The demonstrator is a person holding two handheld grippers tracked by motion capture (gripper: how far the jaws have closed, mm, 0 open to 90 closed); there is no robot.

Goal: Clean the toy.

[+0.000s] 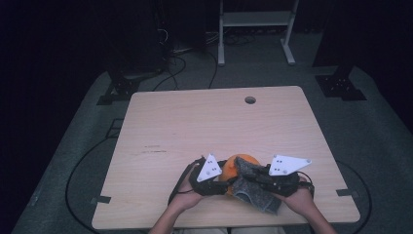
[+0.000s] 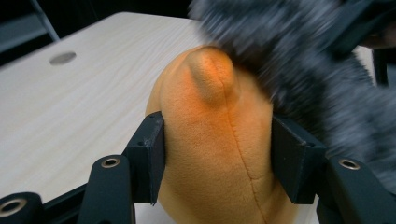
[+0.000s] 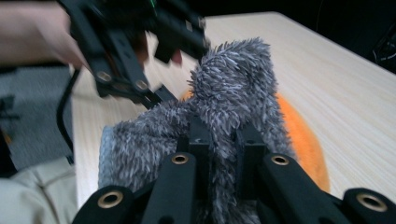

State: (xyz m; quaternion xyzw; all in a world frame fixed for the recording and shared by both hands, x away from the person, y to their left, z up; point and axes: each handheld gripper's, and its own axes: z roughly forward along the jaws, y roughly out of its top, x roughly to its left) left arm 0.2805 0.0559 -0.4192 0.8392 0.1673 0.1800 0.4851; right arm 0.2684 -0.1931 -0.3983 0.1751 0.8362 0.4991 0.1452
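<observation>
An orange plush toy (image 1: 242, 161) sits near the front edge of the wooden table (image 1: 195, 122). In the left gripper view both pads of my left gripper (image 2: 219, 140) press into the sides of the orange plush toy (image 2: 210, 107). A grey fuzzy cloth (image 1: 258, 199) is draped over the toy's right side and hangs towards the person. My right gripper (image 3: 223, 144) is shut on a fold of the grey fuzzy cloth (image 3: 233, 79), with the orange plush toy (image 3: 301, 135) just behind it. In the high view the left gripper (image 1: 220, 181) and right gripper (image 1: 246, 179) meet at the toy.
A round hole (image 1: 250, 100) lies in the table's far side. The rest of the tabletop is bare wood. Beyond the table stand a white frame (image 1: 255, 19) and black stand bases (image 1: 341, 85), with cables (image 1: 175, 63) on the grey floor.
</observation>
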